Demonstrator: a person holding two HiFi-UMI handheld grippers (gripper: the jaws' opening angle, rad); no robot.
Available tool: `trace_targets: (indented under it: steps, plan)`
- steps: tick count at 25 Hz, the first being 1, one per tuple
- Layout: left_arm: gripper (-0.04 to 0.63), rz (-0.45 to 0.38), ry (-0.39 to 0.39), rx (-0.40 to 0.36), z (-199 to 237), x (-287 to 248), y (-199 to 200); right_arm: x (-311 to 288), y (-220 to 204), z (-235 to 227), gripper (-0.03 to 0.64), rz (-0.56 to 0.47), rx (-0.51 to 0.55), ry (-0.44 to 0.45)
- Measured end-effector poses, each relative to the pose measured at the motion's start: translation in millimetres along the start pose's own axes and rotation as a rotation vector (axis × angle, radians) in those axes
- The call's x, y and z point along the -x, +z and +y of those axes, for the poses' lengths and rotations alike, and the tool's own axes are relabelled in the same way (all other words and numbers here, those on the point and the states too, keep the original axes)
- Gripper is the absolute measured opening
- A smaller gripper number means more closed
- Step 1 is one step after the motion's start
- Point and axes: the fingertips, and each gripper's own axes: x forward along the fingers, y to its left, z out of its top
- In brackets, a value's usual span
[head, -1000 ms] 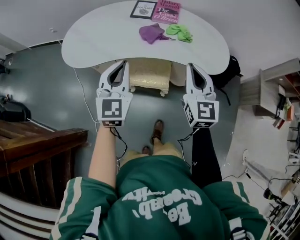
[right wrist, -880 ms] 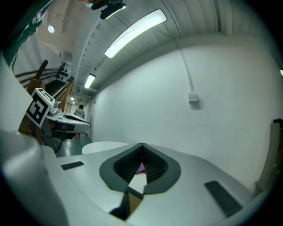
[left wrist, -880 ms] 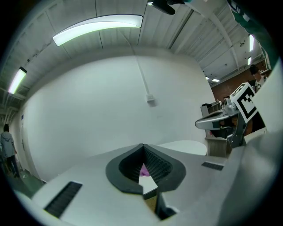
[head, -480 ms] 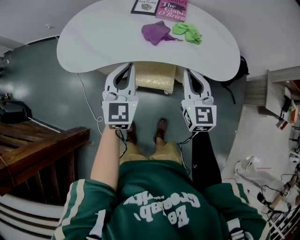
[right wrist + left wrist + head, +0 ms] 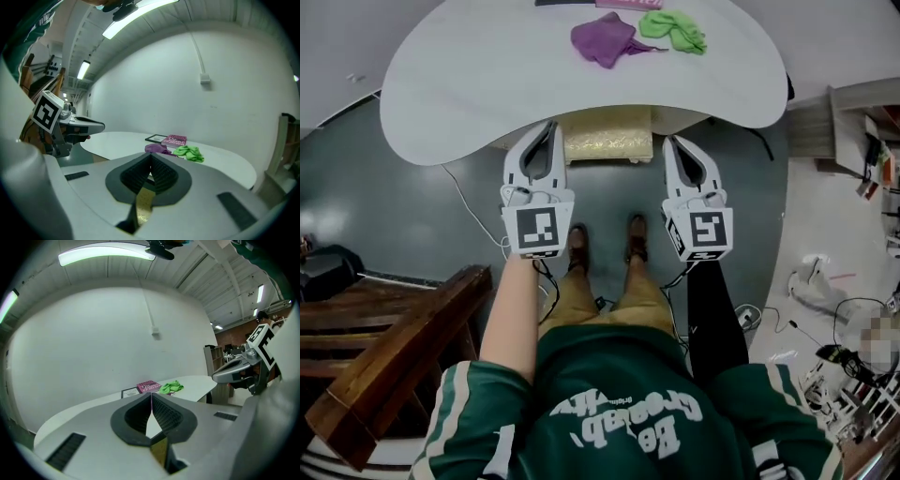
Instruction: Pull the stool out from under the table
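Getting hold of the stool [image 5: 609, 142] calls for going lower, I'd say; the left gripper [image 5: 550, 131], jaws pressed together on nothing, hovers at the table's [image 5: 469, 89] near edge; the stool sits tucked under that edge, between both grippers, only its near side showing; the right gripper [image 5: 668, 142] is likewise closed and empty; both should open, dip under the tabletop, and clasp the seat's sides.

Left gripper [image 5: 549, 129] and right gripper [image 5: 668, 142], held side by side ahead of the standing person, both pointing forward. Jaws of each closed tip to tip, nothing between. Left forearm [image 5: 514, 309] bare; right forearm [image 5: 712, 319] dark-sleeved.
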Motion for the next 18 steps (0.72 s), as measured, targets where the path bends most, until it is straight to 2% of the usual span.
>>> trace_targets:
  steps: [7, 9, 11, 13, 18]
  plan:
    - [0.017, 0.064, -0.101, 0.059, 1, 7, -75, -1, -56, 17, 0.011, 0.068, -0.002, -0.089]
    - [0.021, 0.086, -0.114, 0.065, -3, 7, -92, 1, -69, 17, 0.072, 0.099, -0.018, -0.097]
    - [0.046, 0.102, -0.121, 0.076, -4, 9, -110, 2, -82, 20, 0.099, 0.119, -0.027, -0.096]
    - [0.106, 0.111, -0.118, 0.094, -2, 13, -130, -1, -97, 25, 0.127, 0.132, -0.025, -0.089]
    - [0.191, 0.128, -0.088, 0.126, -1, 23, -185, -15, -149, 29, 0.186, 0.164, -0.019, -0.064]
